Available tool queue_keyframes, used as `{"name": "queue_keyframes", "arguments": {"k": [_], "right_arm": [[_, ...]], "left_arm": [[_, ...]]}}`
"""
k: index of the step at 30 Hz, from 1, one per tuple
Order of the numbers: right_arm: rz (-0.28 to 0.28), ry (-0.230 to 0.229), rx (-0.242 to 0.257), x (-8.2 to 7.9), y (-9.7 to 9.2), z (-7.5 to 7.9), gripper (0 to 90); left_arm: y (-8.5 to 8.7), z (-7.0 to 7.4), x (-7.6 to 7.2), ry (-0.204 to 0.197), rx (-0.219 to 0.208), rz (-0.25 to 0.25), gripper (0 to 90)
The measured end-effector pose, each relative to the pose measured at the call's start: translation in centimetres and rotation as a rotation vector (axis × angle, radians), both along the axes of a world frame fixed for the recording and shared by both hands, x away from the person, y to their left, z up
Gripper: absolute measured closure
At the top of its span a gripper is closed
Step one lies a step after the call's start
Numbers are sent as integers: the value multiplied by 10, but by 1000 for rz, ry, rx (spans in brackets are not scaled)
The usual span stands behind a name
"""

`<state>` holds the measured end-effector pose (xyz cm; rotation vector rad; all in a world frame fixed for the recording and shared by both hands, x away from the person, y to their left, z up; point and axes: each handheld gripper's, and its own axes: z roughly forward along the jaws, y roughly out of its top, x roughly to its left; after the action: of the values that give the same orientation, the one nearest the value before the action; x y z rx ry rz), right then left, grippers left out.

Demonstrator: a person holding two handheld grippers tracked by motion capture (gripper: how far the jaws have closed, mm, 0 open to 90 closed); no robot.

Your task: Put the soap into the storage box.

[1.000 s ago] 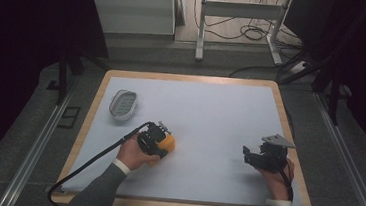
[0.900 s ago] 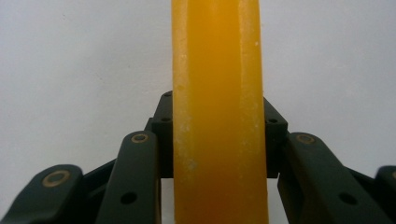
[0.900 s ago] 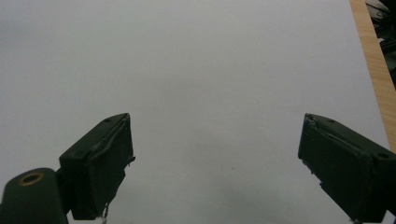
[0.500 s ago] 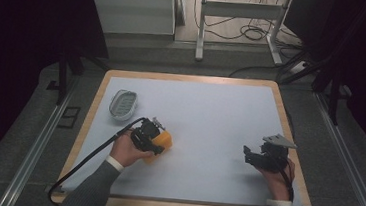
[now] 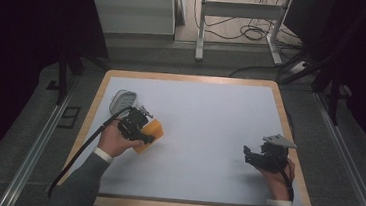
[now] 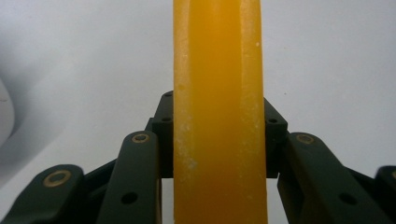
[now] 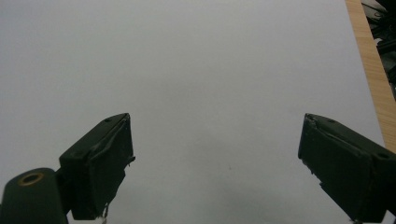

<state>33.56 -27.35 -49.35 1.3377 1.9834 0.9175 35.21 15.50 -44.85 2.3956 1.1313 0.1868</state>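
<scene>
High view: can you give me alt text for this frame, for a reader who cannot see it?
A person's left claw is shut on an orange block near the left side of a white-topped table, close to a small grey dish. The right claw rests open and empty on the right side of the table.
</scene>
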Motion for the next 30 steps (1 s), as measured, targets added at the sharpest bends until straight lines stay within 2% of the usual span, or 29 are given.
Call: {"name": "queue_keyframes", "arguments": {"k": [13, 30], "right_arm": [[-3, 2, 2, 0, -2, 0, 102], [-7, 4, 7, 0, -4, 0, 102]], "left_arm": [[14, 5, 10, 8, -10, 31, 611], [32, 18, 21, -6, -13, 65, 611]]}}
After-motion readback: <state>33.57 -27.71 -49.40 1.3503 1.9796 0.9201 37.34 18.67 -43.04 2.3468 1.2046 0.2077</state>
